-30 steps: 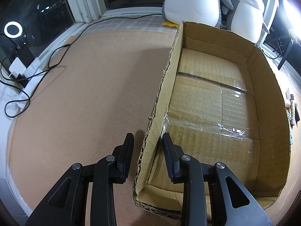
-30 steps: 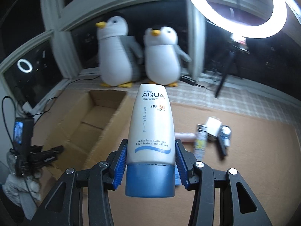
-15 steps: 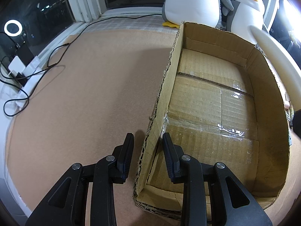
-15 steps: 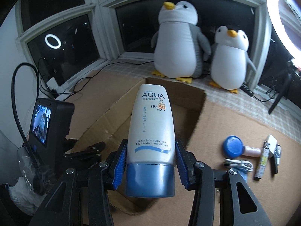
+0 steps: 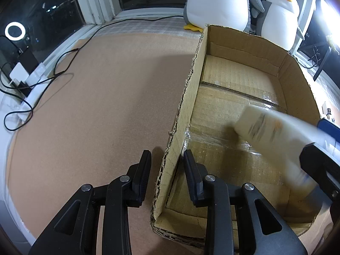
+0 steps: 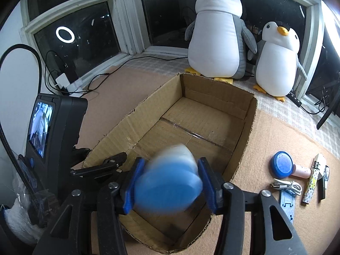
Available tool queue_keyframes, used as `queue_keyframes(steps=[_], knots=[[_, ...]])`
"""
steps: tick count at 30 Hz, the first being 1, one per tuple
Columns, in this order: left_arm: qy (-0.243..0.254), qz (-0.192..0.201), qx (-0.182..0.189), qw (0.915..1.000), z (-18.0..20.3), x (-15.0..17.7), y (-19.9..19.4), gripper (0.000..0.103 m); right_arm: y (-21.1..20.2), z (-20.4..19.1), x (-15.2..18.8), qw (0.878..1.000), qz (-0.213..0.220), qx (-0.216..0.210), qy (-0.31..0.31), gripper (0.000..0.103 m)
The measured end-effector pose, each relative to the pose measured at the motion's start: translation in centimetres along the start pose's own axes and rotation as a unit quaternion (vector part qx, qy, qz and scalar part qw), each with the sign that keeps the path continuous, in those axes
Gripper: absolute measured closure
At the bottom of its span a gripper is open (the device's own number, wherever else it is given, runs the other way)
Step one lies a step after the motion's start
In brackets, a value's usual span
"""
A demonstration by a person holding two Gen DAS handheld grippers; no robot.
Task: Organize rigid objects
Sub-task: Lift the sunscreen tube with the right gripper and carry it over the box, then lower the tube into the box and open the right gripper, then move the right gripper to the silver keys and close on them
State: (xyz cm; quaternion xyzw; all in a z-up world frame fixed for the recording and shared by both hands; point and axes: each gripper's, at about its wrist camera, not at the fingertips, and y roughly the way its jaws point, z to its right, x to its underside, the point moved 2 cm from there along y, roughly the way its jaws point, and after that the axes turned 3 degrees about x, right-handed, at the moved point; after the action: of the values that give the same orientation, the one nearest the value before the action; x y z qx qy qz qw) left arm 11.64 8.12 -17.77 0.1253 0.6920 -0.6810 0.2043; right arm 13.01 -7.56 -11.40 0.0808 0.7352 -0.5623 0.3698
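An open cardboard box (image 5: pixel 297 78) (image 6: pixel 250 116) lies on the cork mat. My left gripper (image 5: pixel 166 165) stands with its jaws on either side of the box's near left wall, with a gap to each. My right gripper (image 6: pixel 170 180) holds a white sunscreen tube with a blue cap (image 6: pixel 170 182), blurred, tipping down between the blue pads over the box's near end. The tube also shows in the left wrist view (image 5: pixel 274 136), angled into the box from the right.
Two plush penguins (image 6: pixel 216 36) (image 6: pixel 278 59) stand behind the box. Right of the box lie a blue round case (image 6: pixel 281 164), a pink tube (image 6: pixel 301 171), a white cable (image 6: pixel 286 184) and a patterned stick (image 6: pixel 311 182). Cables and a charger (image 5: pixel 19 74) lie at the left edge.
My right gripper has swung over the box and lowered. The sunscreen tube has tipped from upright to pointing down into the box. The left gripper has not moved.
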Motion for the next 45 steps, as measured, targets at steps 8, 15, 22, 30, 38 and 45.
queue_keyframes(steps=[8,15,22,30,38,45], knots=[[0.001,0.000,-0.002,1.0000,0.2,0.1,0.0,0.073,-1.0,1.0,0.4,1.000,0.006,0.001,0.017,0.049],[0.002,0.000,-0.004,1.0000,0.2,0.1,0.0,0.073,-2.8,2.9,0.9,0.999,0.019,0.003,0.044,0.049],[0.002,0.000,-0.002,1.0000,0.3,0.2,0.0,0.073,-5.2,6.5,2.8,0.997,0.028,0.022,0.071,0.049],[0.003,0.001,-0.004,1.0000,0.3,0.2,0.0,0.073,-5.7,12.0,7.0,0.990,-0.009,0.026,0.135,0.049],[0.002,0.001,-0.004,1.0000,0.3,0.2,0.0,0.073,-4.2,14.2,8.5,0.980,-0.036,-0.007,0.195,0.060],[0.002,0.001,-0.002,1.0000,0.3,0.1,0.0,0.073,-2.1,14.9,8.8,0.971,-0.067,-0.020,0.228,0.071]])
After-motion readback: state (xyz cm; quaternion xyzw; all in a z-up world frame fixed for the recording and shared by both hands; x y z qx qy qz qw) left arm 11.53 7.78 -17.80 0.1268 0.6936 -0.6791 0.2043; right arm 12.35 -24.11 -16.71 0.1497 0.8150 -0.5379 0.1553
